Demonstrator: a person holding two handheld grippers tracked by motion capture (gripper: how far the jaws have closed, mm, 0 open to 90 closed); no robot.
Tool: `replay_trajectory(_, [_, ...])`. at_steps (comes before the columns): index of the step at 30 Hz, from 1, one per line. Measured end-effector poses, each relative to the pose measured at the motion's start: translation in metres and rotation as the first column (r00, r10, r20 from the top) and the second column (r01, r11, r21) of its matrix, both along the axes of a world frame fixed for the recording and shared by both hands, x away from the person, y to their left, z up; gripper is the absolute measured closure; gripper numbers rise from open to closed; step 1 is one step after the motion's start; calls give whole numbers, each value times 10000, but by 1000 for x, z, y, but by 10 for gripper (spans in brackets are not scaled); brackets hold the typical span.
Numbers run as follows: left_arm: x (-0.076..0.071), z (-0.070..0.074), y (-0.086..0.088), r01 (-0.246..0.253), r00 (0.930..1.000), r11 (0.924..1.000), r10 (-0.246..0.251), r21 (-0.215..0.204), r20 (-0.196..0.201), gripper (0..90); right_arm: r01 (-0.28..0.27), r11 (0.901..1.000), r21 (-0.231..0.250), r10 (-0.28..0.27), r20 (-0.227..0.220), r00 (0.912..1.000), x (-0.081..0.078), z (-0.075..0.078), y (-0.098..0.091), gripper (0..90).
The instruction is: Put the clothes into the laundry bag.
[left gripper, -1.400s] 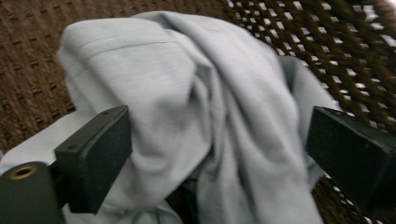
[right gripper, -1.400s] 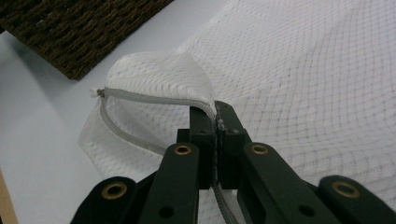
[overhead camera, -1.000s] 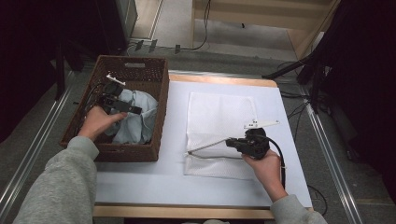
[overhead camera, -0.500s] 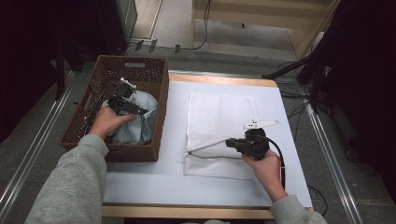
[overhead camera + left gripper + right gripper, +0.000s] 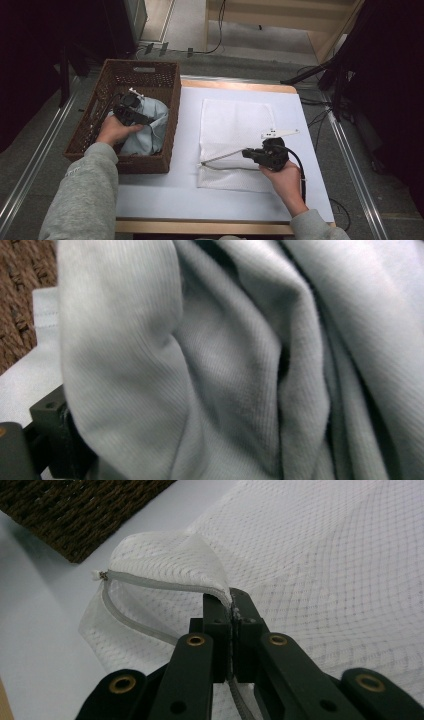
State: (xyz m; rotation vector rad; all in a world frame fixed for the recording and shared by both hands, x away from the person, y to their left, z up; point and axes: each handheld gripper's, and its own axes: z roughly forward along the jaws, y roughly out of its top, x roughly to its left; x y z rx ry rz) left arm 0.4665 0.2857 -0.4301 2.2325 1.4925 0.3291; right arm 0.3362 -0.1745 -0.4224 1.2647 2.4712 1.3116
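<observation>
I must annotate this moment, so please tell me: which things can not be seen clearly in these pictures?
- Left gripper jaws: hidden by the pale blue cloth in the left gripper view; open or shut unclear.
- Basket floor: covered by the cloth in the high view.
- Inside of the mesh bag: only a narrow opening by the right gripper.

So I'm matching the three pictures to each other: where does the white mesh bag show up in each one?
High view: the mesh bag lies flat on the table, right of centre, its near edge lifted.
Left gripper view: not in it.
Right gripper view: the mesh bag spreads across the right and centre, its zipper edge pinched up.
Shared landmark: the wicker basket.
</observation>
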Motion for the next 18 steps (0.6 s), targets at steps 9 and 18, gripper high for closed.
replay_trajectory(9, [-2, -9, 8, -266, 9994, 9989, 275, -385, 231, 0, 36, 10000, 8, -36, -17, 10000, 0, 0, 0, 885])
replay_trajectory(18, [-5, -3, 4, -163, 9998, 9989, 157, -434, -132, 233, 84, 10000, 17, -84, -3, 10000, 1, 0, -1, 885])
